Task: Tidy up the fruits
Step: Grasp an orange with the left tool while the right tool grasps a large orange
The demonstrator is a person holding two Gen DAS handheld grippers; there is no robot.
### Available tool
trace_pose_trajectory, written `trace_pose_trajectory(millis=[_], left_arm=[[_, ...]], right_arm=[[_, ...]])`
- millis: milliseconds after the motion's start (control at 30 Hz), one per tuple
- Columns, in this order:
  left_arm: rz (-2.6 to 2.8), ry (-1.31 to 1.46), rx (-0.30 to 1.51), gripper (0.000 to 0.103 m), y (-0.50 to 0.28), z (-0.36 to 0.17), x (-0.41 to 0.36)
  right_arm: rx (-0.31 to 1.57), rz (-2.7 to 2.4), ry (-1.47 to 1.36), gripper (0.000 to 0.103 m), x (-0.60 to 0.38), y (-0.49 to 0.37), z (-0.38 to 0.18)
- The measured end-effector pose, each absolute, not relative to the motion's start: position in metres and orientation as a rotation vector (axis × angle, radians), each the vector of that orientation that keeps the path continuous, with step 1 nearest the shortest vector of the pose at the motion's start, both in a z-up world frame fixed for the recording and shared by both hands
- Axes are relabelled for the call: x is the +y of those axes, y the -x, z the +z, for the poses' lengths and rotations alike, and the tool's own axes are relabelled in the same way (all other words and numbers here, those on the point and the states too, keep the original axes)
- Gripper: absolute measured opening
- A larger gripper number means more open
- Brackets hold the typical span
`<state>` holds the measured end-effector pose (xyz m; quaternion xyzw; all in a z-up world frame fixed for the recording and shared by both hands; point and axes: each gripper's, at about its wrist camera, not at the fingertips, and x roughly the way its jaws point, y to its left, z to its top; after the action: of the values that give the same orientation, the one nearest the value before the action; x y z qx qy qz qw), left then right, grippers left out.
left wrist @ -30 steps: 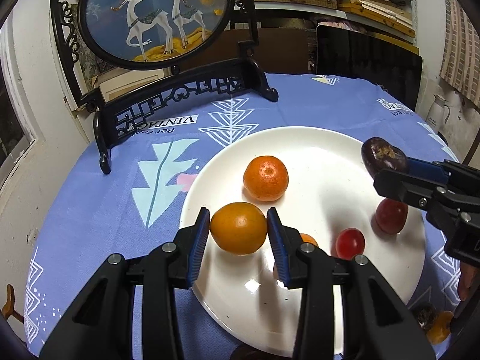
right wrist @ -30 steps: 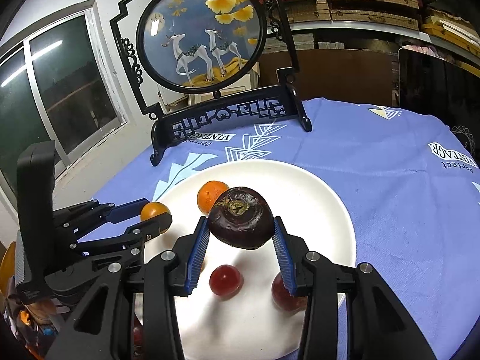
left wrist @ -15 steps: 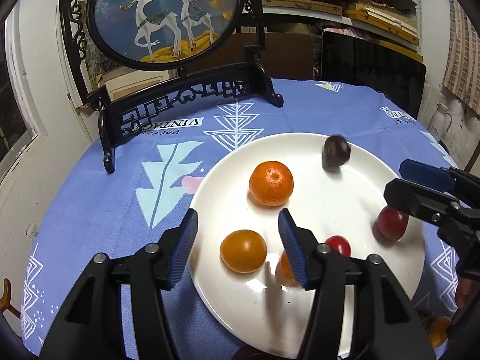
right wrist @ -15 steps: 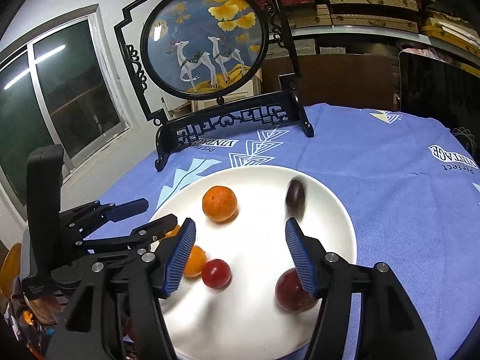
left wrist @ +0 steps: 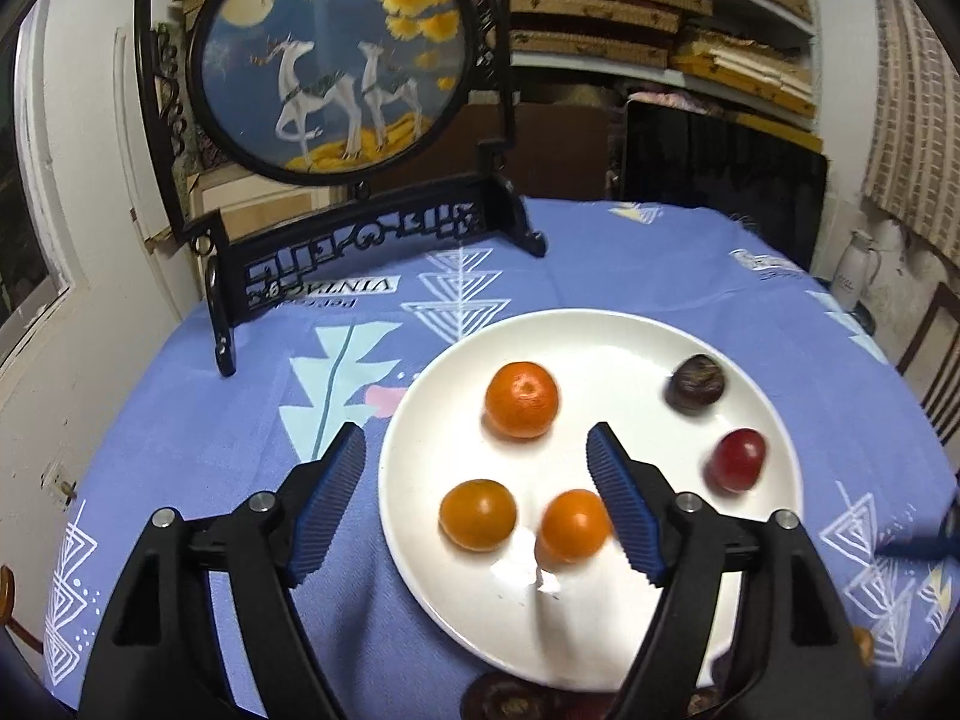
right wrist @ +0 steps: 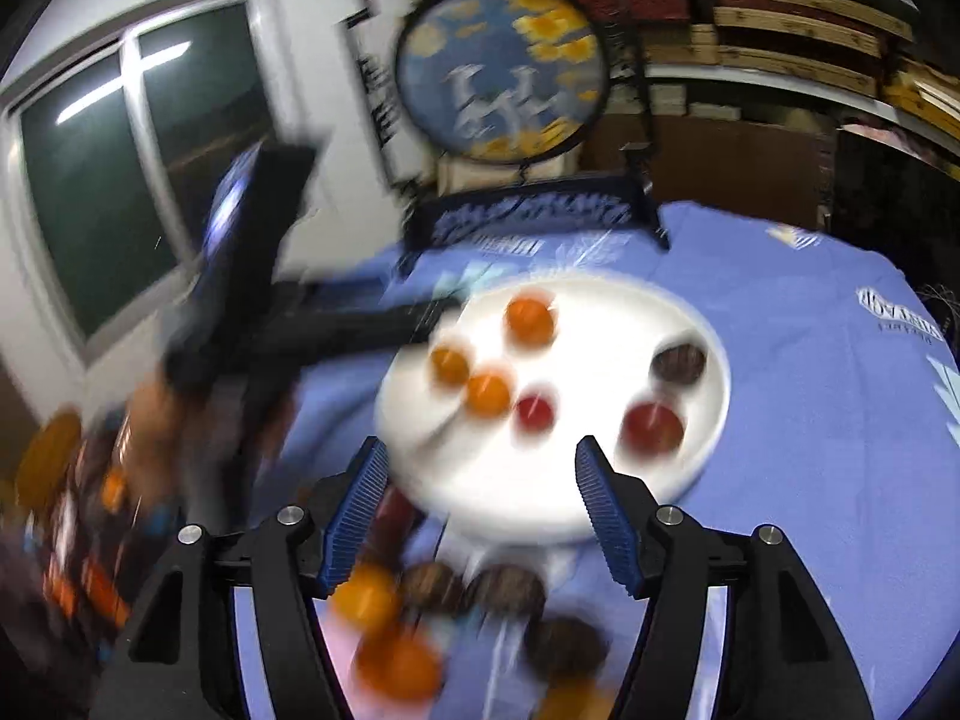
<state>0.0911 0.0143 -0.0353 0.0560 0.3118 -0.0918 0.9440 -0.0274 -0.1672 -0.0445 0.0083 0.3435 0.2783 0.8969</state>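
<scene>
Both grippers are empty now. Left gripper has let go of the small orange it pinched a second ago; its jaws are opening, and the fruit sits on the white plate beside another orange. Right gripper has dropped its dark passion fruit near the plate's far rim and is pulling back over loose fruit on the blue tablecloth, jaws opening around nothing. Two more pieces are plated; more remain. The passion fruit looks wrinkled and brown-purple.
</scene>
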Motion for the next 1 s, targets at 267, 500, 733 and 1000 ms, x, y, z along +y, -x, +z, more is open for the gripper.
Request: trace_pose_trajectory(millis=[267,500,733,1000], left_arm=[[-0.253,-0.101,0.675,0.083,-0.037,-0.039,0.04],[-0.268,-0.12,0.74,0.083,0.012,-0.043,0.059],[-0.433,-0.268,0.786,0.083,0.059,-0.066,0.003],[-0.39,-0.266,0.909,0.059,0.044,-0.105,-0.029]], right_arm=[[0.895,0.605,0.137,0.067,-0.132,0.062,-0.099],[0.913,0.575,0.148,0.044,-0.136,0.062,-0.104],[0.843,0.499,0.075,0.044,-0.184,0.078,-0.081],[0.821,0.494,0.045,0.044,-0.203,0.087,-0.08]])
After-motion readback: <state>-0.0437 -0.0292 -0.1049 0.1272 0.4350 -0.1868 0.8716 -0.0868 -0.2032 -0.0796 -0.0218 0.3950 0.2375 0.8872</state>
